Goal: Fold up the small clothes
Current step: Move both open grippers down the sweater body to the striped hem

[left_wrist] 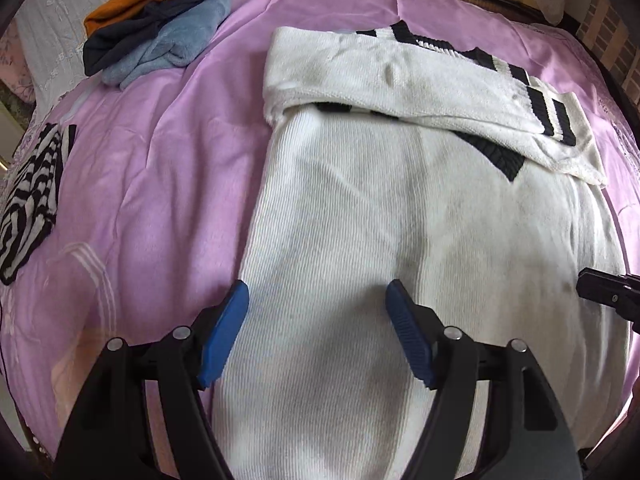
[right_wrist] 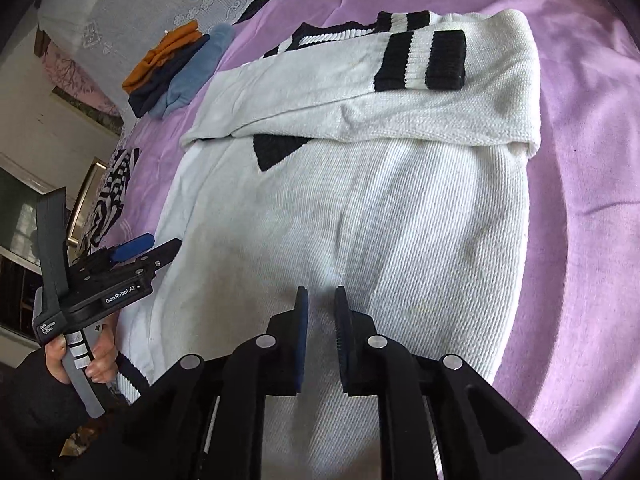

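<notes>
A white knit sweater (left_wrist: pixel 400 240) with black stripes lies flat on the purple bedspread (left_wrist: pixel 160 184); it also shows in the right wrist view (right_wrist: pixel 352 208). Both sleeves are folded across its upper part, with black-and-white cuffs (right_wrist: pixel 420 58). My left gripper (left_wrist: pixel 316 300) is open, its blue fingers hovering over the sweater's lower left part; it also shows in the right wrist view (right_wrist: pixel 156 249). My right gripper (right_wrist: pixel 320 300) hovers over the sweater's lower middle with jaws a narrow gap apart, holding nothing; its black edge shows at the right of the left wrist view (left_wrist: pixel 608 288).
A pile of folded orange, navy and blue clothes (left_wrist: pixel 156 28) sits at the far left of the bed. A black-and-white striped garment (left_wrist: pixel 32 196) lies at the left edge. A white lace cover (right_wrist: pixel 160 4) lies beyond the bedspread.
</notes>
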`<state>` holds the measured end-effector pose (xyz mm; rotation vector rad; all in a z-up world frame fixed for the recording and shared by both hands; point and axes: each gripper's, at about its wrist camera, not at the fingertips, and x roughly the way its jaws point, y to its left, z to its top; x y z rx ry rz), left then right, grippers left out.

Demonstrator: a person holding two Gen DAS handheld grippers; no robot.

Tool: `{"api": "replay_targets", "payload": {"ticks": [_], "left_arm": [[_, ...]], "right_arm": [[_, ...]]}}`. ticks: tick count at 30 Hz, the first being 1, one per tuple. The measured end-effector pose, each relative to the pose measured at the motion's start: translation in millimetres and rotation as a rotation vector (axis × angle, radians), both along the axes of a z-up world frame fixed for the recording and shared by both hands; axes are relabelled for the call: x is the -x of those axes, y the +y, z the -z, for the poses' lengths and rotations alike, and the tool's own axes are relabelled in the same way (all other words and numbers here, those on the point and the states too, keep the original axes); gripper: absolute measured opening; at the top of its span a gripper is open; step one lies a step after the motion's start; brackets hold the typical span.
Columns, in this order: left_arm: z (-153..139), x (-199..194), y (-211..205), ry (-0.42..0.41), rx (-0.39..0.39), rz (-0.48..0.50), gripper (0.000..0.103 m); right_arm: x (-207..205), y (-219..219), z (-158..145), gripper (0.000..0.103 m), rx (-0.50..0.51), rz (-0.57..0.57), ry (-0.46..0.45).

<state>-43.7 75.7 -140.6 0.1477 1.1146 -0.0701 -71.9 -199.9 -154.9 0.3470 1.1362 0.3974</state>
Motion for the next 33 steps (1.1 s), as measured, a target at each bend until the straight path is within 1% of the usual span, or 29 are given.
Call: {"api": "replay_targets", "payload": {"ticks": [3, 5, 7, 12, 16, 18, 20, 22, 25, 27, 29, 31, 33], "left_arm": [[1, 21, 1, -0.006, -0.031, 0.013, 0.072], [2, 31, 4, 0.002, -0.028, 0.029, 0.073], [2, 41, 7, 0.000, -0.029, 0.061, 0.073], [0, 68, 15, -0.004, -0.027, 0.149, 0.073], [-8, 93, 20, -0.019, -0.032, 0.215, 0.075], [-12, 99, 24, -0.022, -0.014, 0.239, 0.076], [-14, 102, 28, -0.023, 0.003, 0.255, 0.076], [-12, 105, 32, -0.017, 0.009, 0.262, 0.076], [0, 108, 34, 0.005, -0.007, 0.264, 0.077], [4, 112, 37, -0.001, -0.009, 0.263, 0.080], [4, 115, 39, -0.006, -0.015, 0.261, 0.082], [3, 116, 41, -0.004, -0.011, 0.258, 0.083], [2, 118, 43, -0.005, -0.007, 0.257, 0.083]], "right_arm": [[20, -2, 0, 0.014, -0.008, -0.003, 0.014], [36, -1, 1, 0.014, 0.003, -0.004, 0.016], [55, 0, 2, 0.014, 0.024, -0.003, 0.009], [100, -5, 2, 0.014, 0.038, 0.048, 0.022], [128, -5, -3, 0.014, 0.105, 0.077, 0.011], [137, -2, -10, 0.014, 0.140, 0.111, -0.008], [144, 6, -20, 0.020, 0.127, 0.128, -0.046], [146, 21, -25, 0.027, 0.115, 0.097, -0.059], [152, 42, -12, 0.032, 0.166, 0.043, -0.029], [160, 43, -4, 0.033, 0.177, 0.051, -0.026], [166, 33, -3, 0.031, 0.143, 0.076, -0.026], [169, 26, -3, 0.028, 0.117, 0.099, -0.014], [173, 25, -4, 0.026, 0.128, 0.101, -0.013]]}}
